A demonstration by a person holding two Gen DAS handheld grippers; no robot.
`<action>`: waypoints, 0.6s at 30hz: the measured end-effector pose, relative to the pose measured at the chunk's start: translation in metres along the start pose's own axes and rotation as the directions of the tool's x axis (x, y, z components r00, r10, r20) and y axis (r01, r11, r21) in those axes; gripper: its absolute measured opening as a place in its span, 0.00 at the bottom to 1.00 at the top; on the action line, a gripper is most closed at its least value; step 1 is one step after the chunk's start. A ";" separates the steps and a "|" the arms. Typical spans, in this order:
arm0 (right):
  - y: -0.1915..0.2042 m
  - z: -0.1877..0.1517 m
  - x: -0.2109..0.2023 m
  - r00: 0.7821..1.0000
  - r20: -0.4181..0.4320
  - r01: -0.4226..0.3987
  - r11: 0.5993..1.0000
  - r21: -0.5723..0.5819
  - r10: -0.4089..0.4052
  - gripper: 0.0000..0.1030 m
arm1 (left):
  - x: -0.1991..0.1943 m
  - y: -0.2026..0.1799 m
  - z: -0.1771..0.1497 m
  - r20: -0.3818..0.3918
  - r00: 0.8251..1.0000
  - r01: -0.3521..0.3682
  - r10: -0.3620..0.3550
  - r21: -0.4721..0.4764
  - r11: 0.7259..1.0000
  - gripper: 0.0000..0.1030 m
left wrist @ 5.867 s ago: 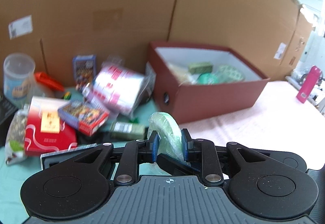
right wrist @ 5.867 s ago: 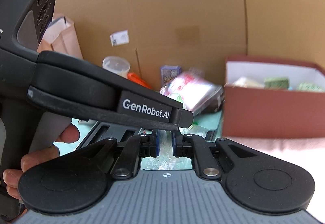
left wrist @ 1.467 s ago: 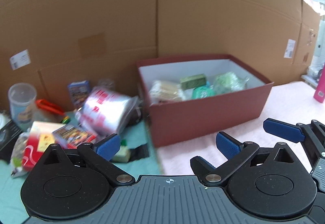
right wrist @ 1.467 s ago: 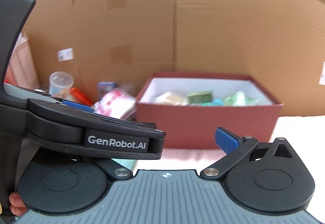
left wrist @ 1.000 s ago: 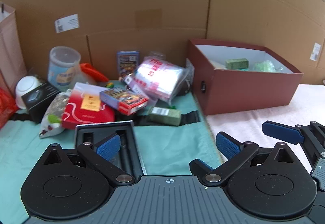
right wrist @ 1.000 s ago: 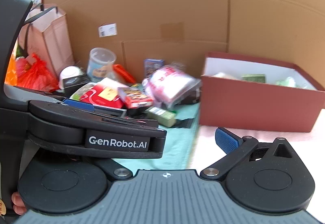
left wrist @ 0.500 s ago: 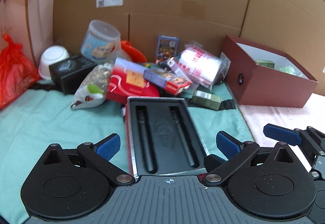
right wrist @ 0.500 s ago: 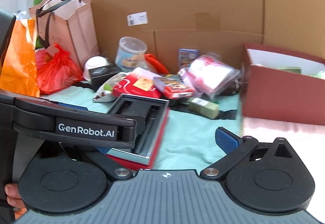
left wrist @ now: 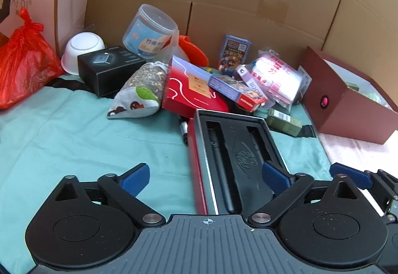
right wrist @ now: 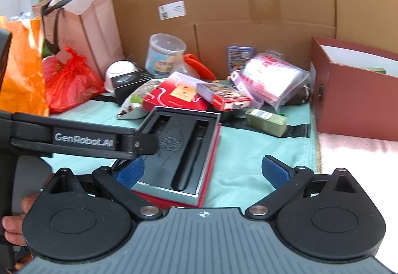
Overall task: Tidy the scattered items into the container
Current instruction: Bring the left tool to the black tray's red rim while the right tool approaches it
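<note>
One red plastic bag [left wrist: 22, 60] at far left cut by the frame edge, one white bowl [left wrist: 82, 49], one clear jar [left wrist: 149, 31], one open black-lined case [left wrist: 236, 157] lower centre between the closing, still spread left gripper [left wrist: 206, 178] fingers, untouched, two card boxes [left wrist: 235, 51] partly buried, one maroon container [left wrist: 348, 102] at right, contents mostly hidden, right gripper [right wrist: 201, 170] likewise spread and closing, empty.

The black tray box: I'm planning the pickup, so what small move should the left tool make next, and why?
Probably ease the left tool forward and down to straddle the black tray box: its jaws are closing but empty, and the box lies loose on the teal cloth.
</note>
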State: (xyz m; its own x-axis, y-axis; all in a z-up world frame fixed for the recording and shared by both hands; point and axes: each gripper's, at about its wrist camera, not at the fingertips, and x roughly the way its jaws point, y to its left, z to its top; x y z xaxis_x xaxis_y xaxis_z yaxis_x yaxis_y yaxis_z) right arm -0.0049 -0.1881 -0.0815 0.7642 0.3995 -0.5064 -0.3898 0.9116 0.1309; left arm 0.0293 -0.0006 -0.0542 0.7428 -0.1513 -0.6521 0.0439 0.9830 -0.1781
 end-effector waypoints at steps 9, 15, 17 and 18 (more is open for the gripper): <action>-0.009 0.004 0.016 0.999 -0.028 0.025 0.998 0.056 -0.023 0.73 | 0.012 0.005 0.005 -0.039 0.998 0.058 -0.059 -0.016 0.998 0.66; -0.010 0.004 0.025 0.998 -0.054 0.018 0.997 0.074 -0.014 0.60 | 0.013 0.004 0.008 -0.041 0.996 0.079 -0.079 -0.008 0.997 0.44; -0.010 0.004 0.027 0.998 -0.056 0.017 0.997 0.075 -0.013 0.59 | 0.013 0.005 0.009 -0.042 0.996 0.083 -0.084 -0.013 0.996 0.42; -0.009 0.005 0.027 0.998 -0.057 0.016 0.997 0.074 -0.012 0.58 | 0.013 0.006 0.009 -0.043 0.995 0.087 -0.088 -0.018 0.996 0.41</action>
State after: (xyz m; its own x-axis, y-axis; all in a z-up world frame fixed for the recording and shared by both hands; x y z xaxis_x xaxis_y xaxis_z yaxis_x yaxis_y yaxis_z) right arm 0.0216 -0.1851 -0.0925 0.7383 0.3825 -0.5556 -0.3382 0.9226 0.1857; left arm 0.0453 0.0045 -0.0567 0.7068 -0.2416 -0.6648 0.0963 0.9640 -0.2479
